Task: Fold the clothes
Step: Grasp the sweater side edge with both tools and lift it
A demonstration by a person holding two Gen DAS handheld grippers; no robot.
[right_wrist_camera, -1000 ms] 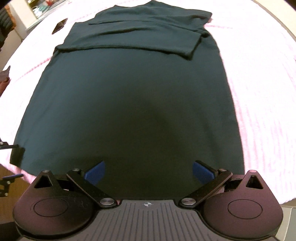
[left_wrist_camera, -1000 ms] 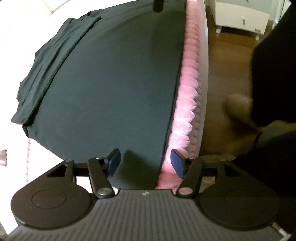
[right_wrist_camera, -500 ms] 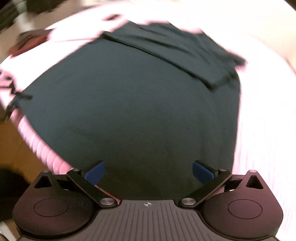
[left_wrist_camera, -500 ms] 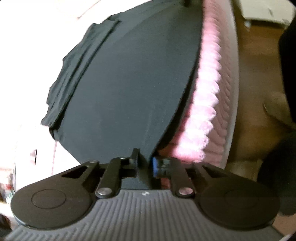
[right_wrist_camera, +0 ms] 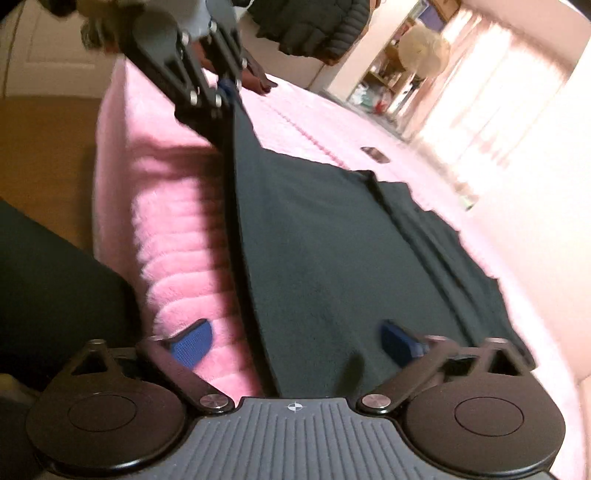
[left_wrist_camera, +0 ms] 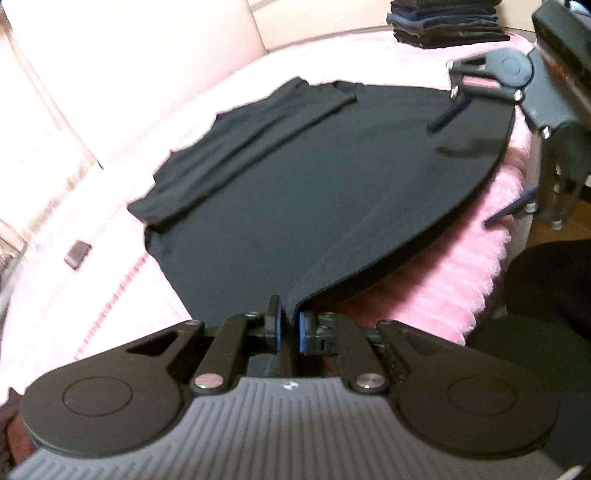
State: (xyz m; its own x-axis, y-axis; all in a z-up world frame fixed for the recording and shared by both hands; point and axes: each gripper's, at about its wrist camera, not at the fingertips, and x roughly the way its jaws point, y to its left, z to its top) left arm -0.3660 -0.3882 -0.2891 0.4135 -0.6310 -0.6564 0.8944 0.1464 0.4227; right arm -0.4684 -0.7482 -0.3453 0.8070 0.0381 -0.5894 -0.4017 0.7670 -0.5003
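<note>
A dark garment (left_wrist_camera: 295, 177) is spread flat over a pink fluffy bed cover (left_wrist_camera: 476, 251), filling the middle of the left wrist view and running from the lower centre toward the upper left of the right wrist view. Along its far side, at the upper left of the left wrist view, a sleeve (left_wrist_camera: 240, 147) is seen already laid inward over the body of the cloth, so a first part of the folding is judged to be done.

The left gripper (left_wrist_camera: 288, 328) is seen at the lower centre of its own view with its blue pads drawn together on the near hem corner, which is raised a little off the cover; a shadowed gap is visible under the lifted edge. In the right wrist view the same gripper (right_wrist_camera: 225, 88) is found at the upper left, pinched on that corner.

The right gripper (right_wrist_camera: 295, 339) is held with its fingers well apart, one pad (right_wrist_camera: 192, 341) over the pink cover and the other over the dark cloth, straddling the hem; nothing is gripped by it. It is seen also at the upper right of the left wrist view.

What is left, by this judgement: the second hem corner is not yet taken, and the body of the garment is not yet folded over. A stack of folded clothes (left_wrist_camera: 447, 26) is seen at the top right of the left wrist view.
</note>
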